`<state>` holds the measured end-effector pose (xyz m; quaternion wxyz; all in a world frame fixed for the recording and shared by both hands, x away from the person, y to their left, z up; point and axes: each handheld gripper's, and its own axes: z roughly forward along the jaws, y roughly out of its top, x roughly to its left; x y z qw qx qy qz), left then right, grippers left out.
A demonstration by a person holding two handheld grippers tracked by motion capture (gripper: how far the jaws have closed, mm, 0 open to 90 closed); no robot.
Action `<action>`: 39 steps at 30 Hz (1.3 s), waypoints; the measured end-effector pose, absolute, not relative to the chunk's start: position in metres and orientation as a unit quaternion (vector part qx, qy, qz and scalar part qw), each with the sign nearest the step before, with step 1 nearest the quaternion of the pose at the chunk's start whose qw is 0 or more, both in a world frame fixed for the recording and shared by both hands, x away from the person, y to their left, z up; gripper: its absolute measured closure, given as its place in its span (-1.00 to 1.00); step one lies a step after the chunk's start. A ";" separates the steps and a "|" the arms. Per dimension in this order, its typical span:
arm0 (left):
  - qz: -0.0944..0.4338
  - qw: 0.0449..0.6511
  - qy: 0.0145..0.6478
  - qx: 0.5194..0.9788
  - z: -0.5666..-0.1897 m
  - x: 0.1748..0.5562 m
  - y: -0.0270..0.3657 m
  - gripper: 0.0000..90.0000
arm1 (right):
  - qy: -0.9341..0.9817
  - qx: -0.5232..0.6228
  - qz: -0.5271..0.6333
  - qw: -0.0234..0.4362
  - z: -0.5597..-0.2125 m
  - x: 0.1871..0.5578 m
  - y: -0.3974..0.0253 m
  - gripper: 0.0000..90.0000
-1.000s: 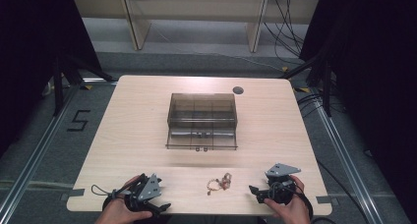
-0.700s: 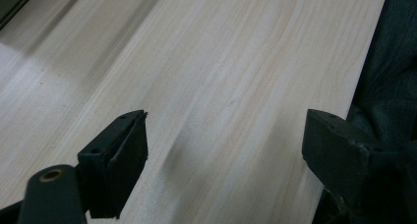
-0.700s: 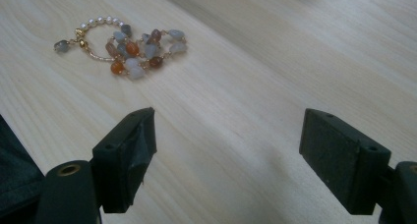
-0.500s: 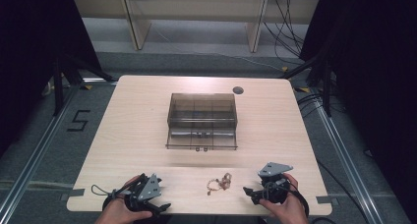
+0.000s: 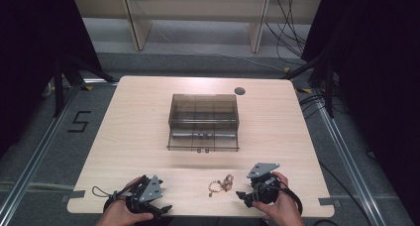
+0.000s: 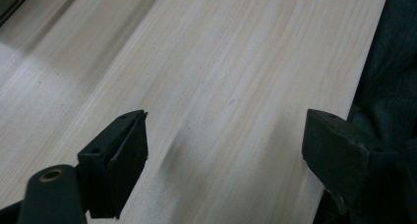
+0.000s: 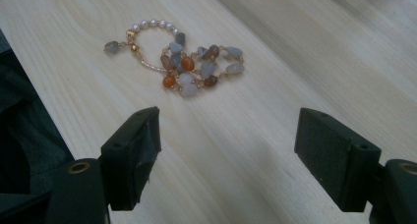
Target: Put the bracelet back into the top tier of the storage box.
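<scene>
A beaded bracelet (image 5: 221, 184) (image 7: 186, 66) of orange, grey and pearl beads lies coiled on the table near its front edge. My right gripper (image 5: 243, 197) (image 7: 226, 150) sits just right of it, open, jaws wide apart and pointing at the beads with nothing between them. My left gripper (image 5: 163, 209) (image 6: 226, 150) rests at the front left, open over bare wood beside the table edge. A smoky transparent box (image 5: 203, 122) with inner compartments stands at the table's middle.
The light wooden table (image 5: 133, 132) has a small dark round disc (image 5: 239, 91) near its far right. Cables (image 5: 101, 192) trail from the left gripper. Dark floor and metal rails surround the table; dark cloth (image 6: 388, 62) lies past the front edge.
My right gripper has shifted left, closer to the bracelet. The left gripper stays where it was.
</scene>
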<state>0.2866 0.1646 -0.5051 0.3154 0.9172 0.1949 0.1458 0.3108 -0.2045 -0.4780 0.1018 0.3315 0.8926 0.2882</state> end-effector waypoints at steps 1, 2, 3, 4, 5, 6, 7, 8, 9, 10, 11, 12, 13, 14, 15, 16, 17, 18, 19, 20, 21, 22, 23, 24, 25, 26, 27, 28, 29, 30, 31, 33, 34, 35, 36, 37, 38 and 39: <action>0.146 0.315 0.195 0.917 -0.505 0.287 0.165 -0.61 | 0.892 0.332 0.290 0.105 -0.479 0.312 -0.202 -0.44; 0.146 0.315 0.194 0.918 -0.505 0.287 0.165 -0.61 | 0.893 0.332 0.285 0.101 -0.478 0.312 -0.200 -0.44; 0.147 0.314 0.195 0.917 -0.505 0.287 0.165 -0.61 | 0.895 0.329 0.284 0.100 -0.477 0.313 -0.198 -0.44; 0.147 0.314 0.195 0.917 -0.505 0.287 0.165 -0.61 | 0.898 0.321 0.283 0.100 -0.477 0.315 -0.195 -0.45; 0.147 0.315 0.195 0.917 -0.505 0.287 0.165 -0.61 | 0.898 0.327 0.278 0.098 -0.475 0.315 -0.193 -0.47; 0.145 0.316 0.194 0.917 -0.505 0.287 0.165 -0.61 | 0.898 0.331 0.273 0.097 -0.476 0.317 -0.187 -0.51; 0.145 0.316 0.194 0.917 -0.505 0.287 0.165 -0.61 | 0.898 0.331 0.273 0.097 -0.476 0.317 -0.187 -0.51; 0.144 0.317 0.194 0.917 -0.505 0.287 0.165 -0.61 | 0.899 0.330 0.271 0.094 -0.476 0.318 -0.185 -0.51; 0.145 0.316 0.194 0.917 -0.505 0.287 0.165 -0.61 | 0.899 0.327 0.274 0.099 -0.478 0.319 -0.182 -0.51; 0.145 0.316 0.195 0.917 -0.505 0.287 0.165 -0.61 | 0.902 0.328 0.263 0.097 -0.478 0.320 -0.181 -0.52; 0.144 0.317 0.194 0.917 -0.505 0.287 0.165 -0.61 | 0.903 0.329 0.259 0.093 -0.479 0.322 -0.178 -0.54; 0.144 0.317 0.194 0.917 -0.505 0.287 0.165 -0.61 | 0.903 0.329 0.259 0.093 -0.479 0.322 -0.178 -0.54; 0.144 0.318 0.194 0.917 -0.505 0.287 0.165 -0.61 | 0.904 0.333 0.256 0.087 -0.479 0.321 -0.176 -0.54; 0.144 0.317 0.194 0.917 -0.505 0.287 0.165 -0.61 | 0.903 0.332 0.262 0.081 -0.481 0.323 -0.174 -0.54; 0.145 0.317 0.195 0.917 -0.505 0.287 0.165 -0.61 | 0.907 0.322 0.259 0.083 -0.481 0.325 -0.174 -0.54; 0.146 0.317 0.194 0.917 -0.505 0.287 0.165 -0.61 | 0.906 0.330 0.251 0.083 -0.480 0.325 -0.172 -0.54; 0.146 0.317 0.194 0.917 -0.505 0.287 0.165 -0.61 | 0.906 0.330 0.251 0.083 -0.480 0.325 -0.172 -0.54; 0.145 0.318 0.194 0.917 -0.505 0.287 0.165 -0.61 | 0.909 0.317 0.258 0.081 -0.482 0.327 -0.171 -0.54; 0.145 0.318 0.195 0.916 -0.505 0.287 0.165 -0.61 | 0.908 0.327 0.251 0.079 -0.481 0.326 -0.169 -0.54; 0.147 0.317 0.195 0.917 -0.505 0.287 0.165 -0.61 | 0.910 0.319 0.251 0.085 -0.483 0.330 -0.166 -0.54; 0.147 0.317 0.195 0.917 -0.505 0.287 0.165 -0.61 | 0.910 0.319 0.251 0.085 -0.483 0.330 -0.166 -0.54; 0.146 0.317 0.194 0.917 -0.505 0.287 0.165 -0.61 | 0.911 0.317 0.251 0.080 -0.483 0.330 -0.165 -0.54; 0.145 0.318 0.194 0.917 -0.505 0.287 0.165 -0.61 | 0.912 0.316 0.250 0.079 -0.483 0.331 -0.163 -0.54; 0.146 0.318 0.195 0.916 -0.505 0.287 0.165 -0.61 | 0.914 0.311 0.248 0.079 -0.484 0.332 -0.162 -0.53; 0.146 0.318 0.195 0.916 -0.505 0.287 0.165 -0.61 | 0.914 0.311 0.248 0.079 -0.484 0.332 -0.162 -0.53; 0.146 0.318 0.195 0.916 -0.505 0.287 0.165 -0.61 | 0.913 0.314 0.247 0.078 -0.484 0.333 -0.160 -0.53; 0.145 0.318 0.194 0.916 -0.505 0.287 0.165 -0.61 | 0.913 0.316 0.245 0.078 -0.485 0.334 -0.159 -0.53; 0.144 0.318 0.194 0.917 -0.505 0.287 0.165 -0.61 | 0.914 0.313 0.245 0.079 -0.485 0.335 -0.158 -0.52; 0.146 0.317 0.194 0.917 -0.505 0.287 0.165 -0.61 | 0.915 0.312 0.245 0.078 -0.486 0.335 -0.156 -0.50; 0.146 0.317 0.194 0.917 -0.505 0.287 0.165 -0.61 | 0.917 0.306 0.242 0.077 -0.486 0.337 -0.154 -0.50; 0.146 0.317 0.194 0.917 -0.505 0.287 0.165 -0.61 | 0.917 0.306 0.242 0.077 -0.486 0.337 -0.154 -0.50; 0.144 0.319 0.193 0.916 -0.505 0.287 0.165 -0.61 | 0.917 0.311 0.238 0.078 -0.487 0.338 -0.151 -0.48; 0.146 0.318 0.194 0.917 -0.505 0.287 0.165 -0.61 | 0.918 0.310 0.236 0.074 -0.487 0.338 -0.150 -0.47; 0.145 0.318 0.195 0.917 -0.505 0.287 0.165 -0.61 | 0.920 0.306 0.234 0.075 -0.487 0.338 -0.149 -0.45; 0.145 0.319 0.194 0.916 -0.505 0.287 0.165 -0.61 | 0.919 0.310 0.231 0.075 -0.487 0.339 -0.148 -0.45; 0.145 0.319 0.193 0.917 -0.504 0.287 0.165 -0.61 | 0.919 0.312 0.229 0.071 -0.487 0.339 -0.147 -0.45; 0.145 0.319 0.193 0.917 -0.505 0.287 0.165 -0.61 | 0.920 0.309 0.229 0.075 -0.488 0.341 -0.146 -0.45; 0.145 0.319 0.193 0.917 -0.505 0.287 0.165 -0.61 | 0.921 0.307 0.228 0.073 -0.488 0.342 -0.146 -0.44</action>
